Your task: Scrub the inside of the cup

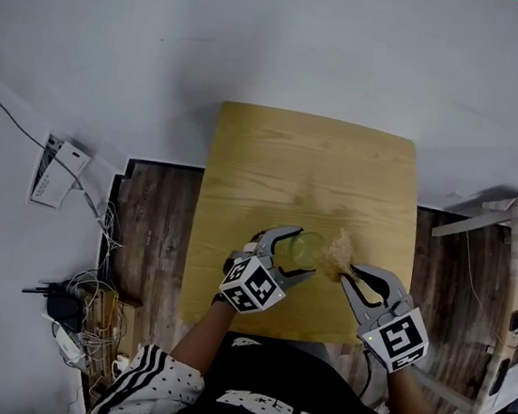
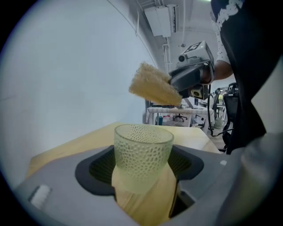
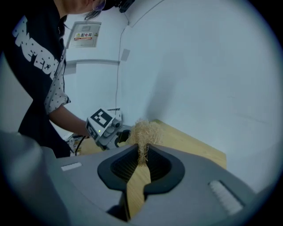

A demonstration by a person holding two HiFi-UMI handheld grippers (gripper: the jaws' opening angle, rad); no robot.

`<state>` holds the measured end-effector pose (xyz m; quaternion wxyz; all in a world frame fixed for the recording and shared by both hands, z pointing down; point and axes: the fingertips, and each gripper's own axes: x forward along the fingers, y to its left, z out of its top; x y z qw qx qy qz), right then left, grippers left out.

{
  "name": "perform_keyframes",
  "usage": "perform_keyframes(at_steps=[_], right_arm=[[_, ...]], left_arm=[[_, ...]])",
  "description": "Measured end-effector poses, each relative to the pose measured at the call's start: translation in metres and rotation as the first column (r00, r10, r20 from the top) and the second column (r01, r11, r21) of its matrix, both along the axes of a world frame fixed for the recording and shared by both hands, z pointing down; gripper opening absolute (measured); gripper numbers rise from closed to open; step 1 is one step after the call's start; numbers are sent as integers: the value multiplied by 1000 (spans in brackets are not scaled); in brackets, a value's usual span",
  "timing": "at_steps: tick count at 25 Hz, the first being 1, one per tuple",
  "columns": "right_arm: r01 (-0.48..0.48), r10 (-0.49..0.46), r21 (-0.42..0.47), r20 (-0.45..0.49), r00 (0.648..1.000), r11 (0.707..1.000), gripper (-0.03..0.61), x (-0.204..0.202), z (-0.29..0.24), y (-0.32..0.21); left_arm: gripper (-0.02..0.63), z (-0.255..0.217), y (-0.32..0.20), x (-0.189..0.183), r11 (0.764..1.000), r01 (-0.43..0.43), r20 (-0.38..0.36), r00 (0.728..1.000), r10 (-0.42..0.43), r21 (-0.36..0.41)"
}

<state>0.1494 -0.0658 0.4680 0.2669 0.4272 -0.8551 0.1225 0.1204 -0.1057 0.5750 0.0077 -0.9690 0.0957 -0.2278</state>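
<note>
Head view: the left gripper (image 1: 298,256) clasps the cup (image 1: 305,245) at the near middle of the counter (image 1: 275,156). The right gripper (image 1: 353,272) pinches a fibrous scrubber (image 1: 338,250) just right of the cup.

Left gripper view: the jaws press the dimpled cup wall, and the scrubber hangs above and beyond the rim. A hard downward push could tip the cup or twist it loose.

Right gripper view: only a thin tuft sits between the clenched jaws, so scrubbing friction may pull the scrubber out.

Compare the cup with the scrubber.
The cup is pale green, translucent and dimpled; the scrubber is tan, opaque and fibrous. The cup sits between the left gripper's wide-set jaws; the scrubber is pinched by the right gripper's nearly shut jaws. Both are gripped, over the table.
</note>
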Motion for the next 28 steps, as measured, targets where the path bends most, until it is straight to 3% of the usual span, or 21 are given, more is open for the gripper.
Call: perform_keyframes(at_steps=[5, 11, 16, 21, 28], right_arm=[[212, -213, -15, -94, 973, 977, 56, -14, -9, 2], [425, -407, -5, -295, 864, 905, 55, -30, -27, -3], [517, -480, -5, -376, 792, 856, 55, -43, -39, -15], [575, -537, -66, -454, 710, 816, 54, -50, -43, -23], [576, -531, -125, -579, 619, 808, 52, -53, -37, -31]], left_arm=[[368, -42, -7, -14, 996, 37, 37, 999, -40, 82], [368, -88, -19, -33, 960, 28, 174, 982, -80, 279], [368, -105, -26, -45, 931, -6, 257, 962, -95, 364], [368, -111, -28, -51, 909, -53, 345, 933, -102, 413], [368, -111, -24, -48, 915, -49, 388, 914, -120, 400]])
